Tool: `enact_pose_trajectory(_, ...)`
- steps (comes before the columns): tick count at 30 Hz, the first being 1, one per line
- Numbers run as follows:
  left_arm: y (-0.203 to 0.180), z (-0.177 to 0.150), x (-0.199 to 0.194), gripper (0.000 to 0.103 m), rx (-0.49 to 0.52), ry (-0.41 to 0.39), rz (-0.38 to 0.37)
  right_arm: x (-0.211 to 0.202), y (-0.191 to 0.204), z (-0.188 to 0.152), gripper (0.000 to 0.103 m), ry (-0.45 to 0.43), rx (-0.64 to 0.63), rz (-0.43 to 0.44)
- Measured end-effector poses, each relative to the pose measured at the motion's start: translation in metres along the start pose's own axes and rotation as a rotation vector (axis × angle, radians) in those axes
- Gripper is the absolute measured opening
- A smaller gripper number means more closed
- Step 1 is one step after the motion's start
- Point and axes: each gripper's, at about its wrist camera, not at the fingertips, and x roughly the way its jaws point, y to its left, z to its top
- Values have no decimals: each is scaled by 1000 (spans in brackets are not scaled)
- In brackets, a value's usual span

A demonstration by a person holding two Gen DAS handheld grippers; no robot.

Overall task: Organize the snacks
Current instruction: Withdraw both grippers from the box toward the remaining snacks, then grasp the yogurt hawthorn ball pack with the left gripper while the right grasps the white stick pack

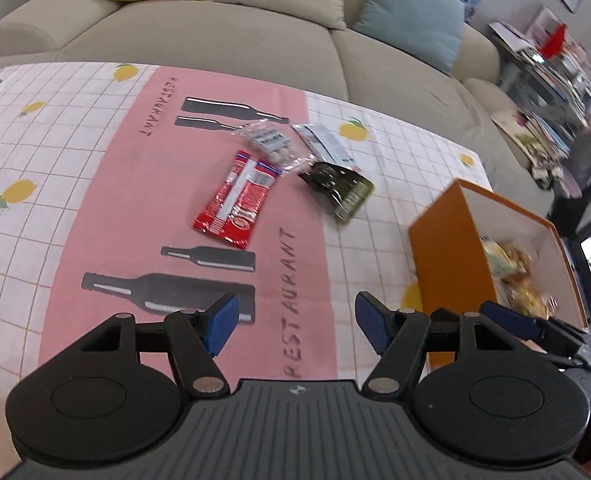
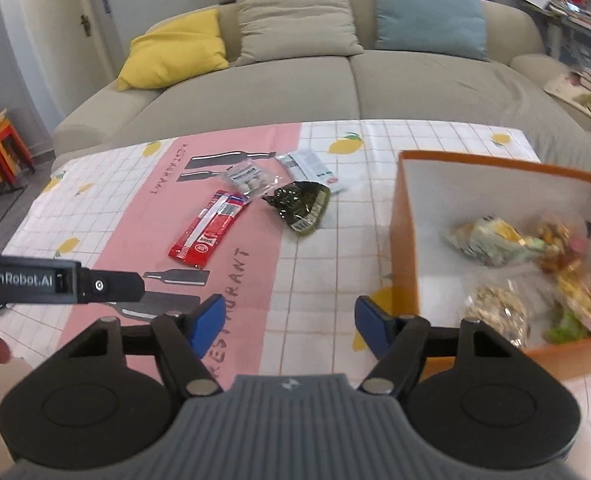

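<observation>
— Behind the worktop (image 2: 435,140) stands a beige sofa (image 2: 295,80) with a yellow cushion (image 2: 175,52), a beige one and a pale blue one. What covers the surface?

— Over it lies a cloth (image 1: 107,184) with a pink middle band printed with dark bottles, and white checked sides dotted with lemons.

— Where are the snacks?

— Four packets lie loose near the far middle of the cloth. The red packet (image 2: 205,228) is on the pink band; the clear bag of pale sweets (image 2: 247,178) is just beyond it, touching its far end. The dark green packet (image 2: 301,204) lies on the edge of the white checks, and the white packet (image 2: 311,168) sits behind it, partly overlapped.

— And the box?

— At the right stands the orange box (image 2: 403,240), open at the top, white inside, with several blurred wrapped snacks (image 2: 495,240) on its floor.

— The claws?

— Both hover above the near edge of the cloth. The left claw (image 1: 295,324) is spread wide, nothing between its blue pads. The right claw (image 2: 289,324) also stands apart and empty, near the box's front corner.
</observation>
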Motion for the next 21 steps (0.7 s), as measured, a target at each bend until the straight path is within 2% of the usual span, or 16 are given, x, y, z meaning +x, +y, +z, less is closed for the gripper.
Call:
enact_pose_trajectory(7,9,25,37,78,5,10,19,49,6,23,66,18,-60,-3)
enact_pose_trajectory(11,16,42,60,78,19,12,5,76,8,38,66,21,-104,-6)
enact_pose_trajectory(21,38,90,113,78,87,15,-1,142,17,85,64,26,-312,-22)
